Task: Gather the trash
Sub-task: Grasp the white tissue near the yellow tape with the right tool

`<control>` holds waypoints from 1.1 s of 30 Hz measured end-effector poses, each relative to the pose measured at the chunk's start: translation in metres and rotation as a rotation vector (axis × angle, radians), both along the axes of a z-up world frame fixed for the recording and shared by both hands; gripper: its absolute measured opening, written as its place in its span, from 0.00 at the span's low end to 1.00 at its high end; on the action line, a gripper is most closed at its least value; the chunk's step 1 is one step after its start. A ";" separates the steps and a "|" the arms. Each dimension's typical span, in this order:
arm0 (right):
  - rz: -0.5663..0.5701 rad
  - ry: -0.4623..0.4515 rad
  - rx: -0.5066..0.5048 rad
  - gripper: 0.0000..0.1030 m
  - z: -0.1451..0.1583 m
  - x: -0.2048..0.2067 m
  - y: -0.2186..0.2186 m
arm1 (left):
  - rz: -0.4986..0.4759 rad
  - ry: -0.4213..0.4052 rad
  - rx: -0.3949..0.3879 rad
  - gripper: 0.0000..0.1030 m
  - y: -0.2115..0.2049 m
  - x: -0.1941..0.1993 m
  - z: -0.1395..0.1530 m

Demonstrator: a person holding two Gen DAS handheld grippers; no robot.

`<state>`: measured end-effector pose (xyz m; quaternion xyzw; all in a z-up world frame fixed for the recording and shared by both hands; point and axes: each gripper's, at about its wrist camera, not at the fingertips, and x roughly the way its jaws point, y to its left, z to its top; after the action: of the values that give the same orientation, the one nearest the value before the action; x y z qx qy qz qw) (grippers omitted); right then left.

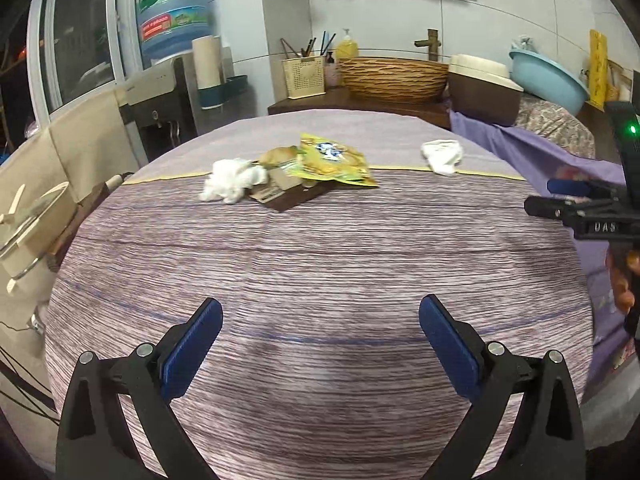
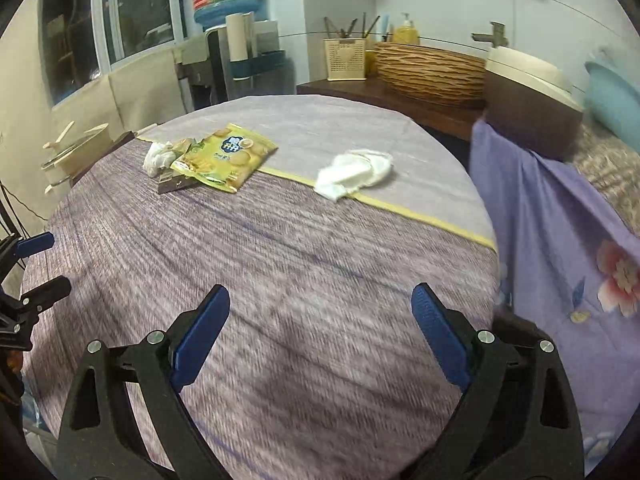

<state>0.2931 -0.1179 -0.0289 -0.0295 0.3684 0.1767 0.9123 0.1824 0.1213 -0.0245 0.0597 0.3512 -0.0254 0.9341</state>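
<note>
Right gripper (image 2: 321, 322) view alone shows flowered purple cloth (image 2: 560, 248).

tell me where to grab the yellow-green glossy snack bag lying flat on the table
Probably the yellow-green snack bag near corner edge, which overhangs the brown card beneath; come low from the near side with the open right gripper, since its flat face offers nothing to pinch.

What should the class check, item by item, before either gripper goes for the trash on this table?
1. Left gripper fingers apart, nothing between: ok.
2. Right gripper fingers apart, nothing between: ok.
3. Yellow snack bag in view on the tablecloth: ok.
4. Crumpled tissue beside the bag, reachable without obstruction: ok.
5. Second white wad lying apart: ok.
6. A bin for the trash in view: not ok.
</note>
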 end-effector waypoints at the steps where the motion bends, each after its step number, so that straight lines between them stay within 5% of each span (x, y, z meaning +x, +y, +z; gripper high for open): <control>1: 0.008 0.006 -0.007 0.89 -0.001 0.008 0.005 | 0.002 0.005 0.000 0.95 0.005 0.004 0.000; 16: -0.122 0.184 -0.055 0.82 -0.035 0.170 0.028 | 0.048 0.043 -0.031 0.94 0.071 0.085 0.006; 18: -0.134 0.201 -0.063 0.77 -0.040 0.183 0.031 | 0.058 0.048 -0.045 0.94 0.078 0.096 0.007; 23: -0.165 0.182 -0.083 0.38 -0.039 0.193 0.033 | 0.097 0.052 -0.067 0.94 0.091 0.121 0.008; 26: -0.160 0.174 -0.077 0.25 -0.035 0.192 0.036 | 0.090 0.048 -0.058 0.93 0.088 0.138 0.007; 33: -0.173 0.145 -0.029 0.19 -0.024 0.174 0.029 | 0.077 0.058 -0.023 0.91 0.078 0.175 0.003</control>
<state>0.4673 -0.0892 -0.0531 0.0019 0.4373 0.0937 0.8944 0.3571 0.1995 -0.0215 0.0347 0.3800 0.0048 0.9243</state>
